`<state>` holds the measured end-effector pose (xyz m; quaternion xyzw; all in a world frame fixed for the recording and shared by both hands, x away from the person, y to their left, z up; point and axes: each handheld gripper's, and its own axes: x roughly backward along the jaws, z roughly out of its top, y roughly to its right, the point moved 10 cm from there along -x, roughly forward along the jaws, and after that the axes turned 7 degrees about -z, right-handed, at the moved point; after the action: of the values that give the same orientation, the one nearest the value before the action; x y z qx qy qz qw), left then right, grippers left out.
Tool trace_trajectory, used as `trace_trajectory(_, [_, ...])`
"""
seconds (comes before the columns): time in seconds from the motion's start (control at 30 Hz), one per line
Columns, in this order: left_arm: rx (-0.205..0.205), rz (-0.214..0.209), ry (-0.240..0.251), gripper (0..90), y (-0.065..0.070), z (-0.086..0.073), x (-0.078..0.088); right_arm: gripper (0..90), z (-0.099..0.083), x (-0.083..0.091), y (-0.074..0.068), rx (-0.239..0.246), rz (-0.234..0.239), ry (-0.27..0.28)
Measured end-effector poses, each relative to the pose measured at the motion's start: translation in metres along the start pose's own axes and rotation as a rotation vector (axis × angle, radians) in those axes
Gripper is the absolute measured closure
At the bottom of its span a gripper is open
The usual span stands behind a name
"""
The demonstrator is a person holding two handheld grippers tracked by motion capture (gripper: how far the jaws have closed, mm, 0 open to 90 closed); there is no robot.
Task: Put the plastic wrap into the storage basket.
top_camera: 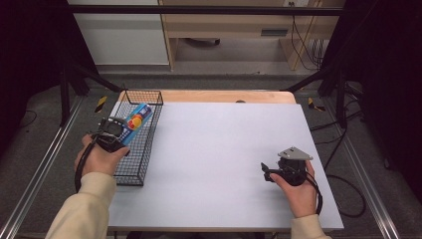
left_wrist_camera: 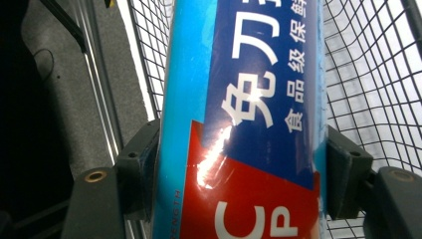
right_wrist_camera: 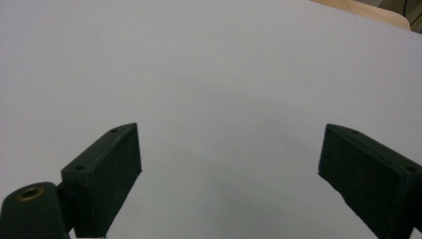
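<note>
The basket [top_camera: 141, 144] sat along the table's [top_camera: 219, 149] left edge; the white top to its right lay bare. The left gripper [top_camera: 119, 133] clamped a blue box [top_camera: 135, 120] over the basket, its long axis running away and rightward. The right gripper [top_camera: 266, 169] rested near the right edge, jaws wide apart.

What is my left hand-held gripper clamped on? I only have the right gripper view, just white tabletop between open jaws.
Observer: A blue box with a red patch and Chinese print; both jaws of the left hand-held gripper press its sides.
Operator: Where is it?
Observer: Over the black wire basket at the table's left edge.
Operator: And my right one?
Observer: The right hand-held gripper sits low over the white table, jaws pointing left.
</note>
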<state>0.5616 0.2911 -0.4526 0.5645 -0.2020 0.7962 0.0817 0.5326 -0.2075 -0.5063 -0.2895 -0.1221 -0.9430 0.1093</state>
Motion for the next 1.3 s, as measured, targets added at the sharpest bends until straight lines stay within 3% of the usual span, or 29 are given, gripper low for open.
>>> trace_trajectory(0.5, [-0.016, -0.002, -0.064, 31.2, 0.004, -0.007, -0.013, 10.1, -0.001, 0.000, -0.001, 0.006, 0.005, -0.006])
trace_trajectory(1.03, [-0.065, 0.019, -0.135, 31.2, 0.009, -0.011, -0.021, 10.4, -0.002, -0.001, -0.003, 0.020, 0.008, -0.015])
trace_trajectory(1.3, [-0.083, 0.034, -0.134, 31.2, 0.009, -0.010, -0.022, 10.3, -0.003, -0.002, -0.003, 0.023, 0.013, -0.020])
